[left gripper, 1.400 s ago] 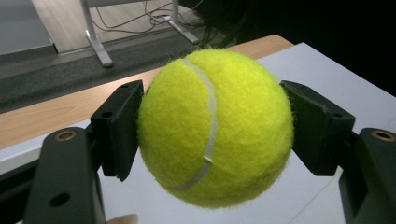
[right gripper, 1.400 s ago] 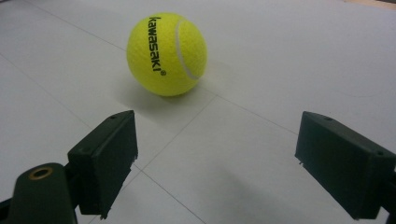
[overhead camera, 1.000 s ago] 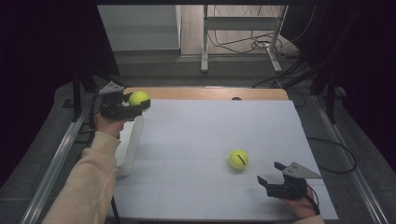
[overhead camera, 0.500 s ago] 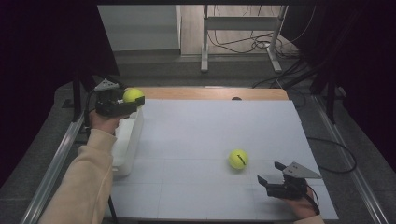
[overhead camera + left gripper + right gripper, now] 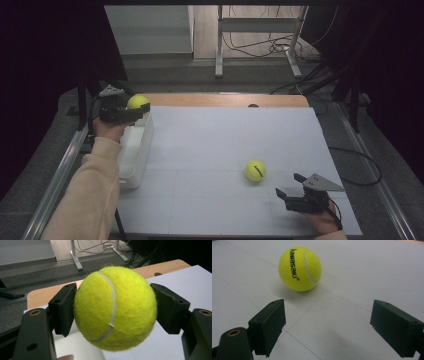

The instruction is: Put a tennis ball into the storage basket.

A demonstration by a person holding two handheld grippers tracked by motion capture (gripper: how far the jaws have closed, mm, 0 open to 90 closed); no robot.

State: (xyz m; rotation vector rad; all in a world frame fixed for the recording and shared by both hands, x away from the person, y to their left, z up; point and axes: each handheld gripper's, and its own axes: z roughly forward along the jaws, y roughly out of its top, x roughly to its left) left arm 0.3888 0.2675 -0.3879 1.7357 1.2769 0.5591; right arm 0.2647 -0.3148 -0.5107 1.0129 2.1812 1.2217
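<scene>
My left gripper (image 5: 136,107) is shut on a yellow tennis ball (image 5: 137,102) and holds it over the far end of a white bin (image 5: 139,150) at the table's left edge. In the left gripper view both black pads press on the sides of that ball (image 5: 115,308). A second yellow tennis ball (image 5: 255,170), printed "kawasaki", lies on the white table sheet. My right gripper (image 5: 290,186) rests near the front right, open, with the second ball (image 5: 300,268) a short way ahead of its jaws and not between them.
The white sheet (image 5: 225,140) covers most of the table; a strip of wood (image 5: 225,100) shows along the far edge. Metal rails (image 5: 60,170) run along both sides. Beyond the table are a stand's legs (image 5: 257,45) and loose cables on the floor.
My left gripper has carried the ball a little to the left, over the bin's far end. The right gripper and the ball on the sheet have stayed where they were.
</scene>
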